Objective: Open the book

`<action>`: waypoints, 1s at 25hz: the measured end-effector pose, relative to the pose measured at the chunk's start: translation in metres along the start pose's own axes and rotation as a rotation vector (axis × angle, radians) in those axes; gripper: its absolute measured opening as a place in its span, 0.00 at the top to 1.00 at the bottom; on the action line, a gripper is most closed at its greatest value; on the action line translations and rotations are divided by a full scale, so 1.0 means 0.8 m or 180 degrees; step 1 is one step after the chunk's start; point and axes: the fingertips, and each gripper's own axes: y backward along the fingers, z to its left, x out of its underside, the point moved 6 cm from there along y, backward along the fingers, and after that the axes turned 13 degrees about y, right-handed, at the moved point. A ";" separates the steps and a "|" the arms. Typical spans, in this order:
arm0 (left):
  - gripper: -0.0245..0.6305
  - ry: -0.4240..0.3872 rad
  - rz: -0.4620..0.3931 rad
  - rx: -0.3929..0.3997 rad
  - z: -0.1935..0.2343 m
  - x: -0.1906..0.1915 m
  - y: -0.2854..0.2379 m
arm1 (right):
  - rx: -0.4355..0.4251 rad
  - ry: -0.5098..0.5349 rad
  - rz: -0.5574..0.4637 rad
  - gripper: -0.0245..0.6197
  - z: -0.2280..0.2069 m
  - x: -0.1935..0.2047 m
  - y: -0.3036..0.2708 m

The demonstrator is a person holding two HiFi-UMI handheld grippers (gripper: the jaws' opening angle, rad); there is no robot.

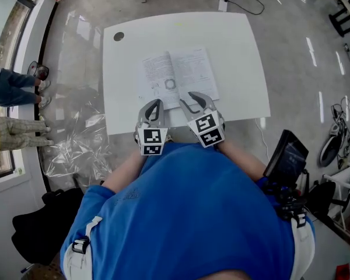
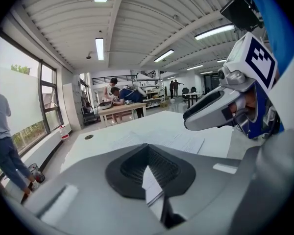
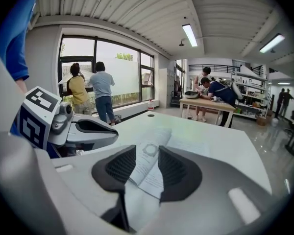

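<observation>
The book [image 1: 179, 74] lies open and flat on the white table [image 1: 239, 51], both printed pages facing up. My two grippers hover side by side over the table's near edge, just short of the book and close to my body. The left gripper [image 1: 154, 105] has its fingertips together with nothing between them; in the left gripper view its tips [image 2: 148, 151] meet in front of the book's pages [image 2: 183, 142]. The right gripper [image 1: 193, 101] stands open and empty. In the right gripper view the book [image 3: 159, 135] shows through the gap between the right gripper's [image 3: 148, 163] pads.
A dark round hole [image 1: 118, 36] sits in the table's far left corner. Crumpled plastic sheet [image 1: 81, 139] lies on the floor to the left, where people [image 1: 11, 86] stand by the window. A black screen device [image 1: 287, 156] stands at my right.
</observation>
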 end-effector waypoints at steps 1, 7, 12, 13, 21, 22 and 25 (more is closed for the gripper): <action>0.95 -0.0004 -0.0011 0.0018 -0.007 0.001 -0.002 | 0.0038 0.0017 -0.0020 0.75 -0.003 0.005 0.005; 0.95 0.0025 -0.0076 0.0011 -0.061 0.003 0.012 | 0.0211 0.0109 -0.0161 0.88 -0.019 0.033 0.056; 0.95 0.0076 -0.0146 -0.0108 -0.121 0.000 0.035 | 0.0233 0.0119 -0.0276 0.94 -0.035 0.060 0.111; 0.95 0.0087 -0.0167 -0.0136 -0.126 -0.001 0.039 | 0.0228 0.0114 -0.0303 0.95 -0.035 0.061 0.117; 0.95 0.0088 -0.0336 -0.0125 -0.147 -0.013 0.061 | 0.0251 0.0121 -0.0461 0.95 -0.028 0.057 0.143; 0.95 0.0067 -0.0350 -0.0091 -0.146 -0.016 0.062 | 0.0275 0.0110 -0.0470 0.95 -0.028 0.055 0.144; 0.95 0.0015 -0.0368 0.0001 -0.143 -0.025 0.063 | 0.0357 0.0072 -0.0483 0.95 -0.028 0.046 0.147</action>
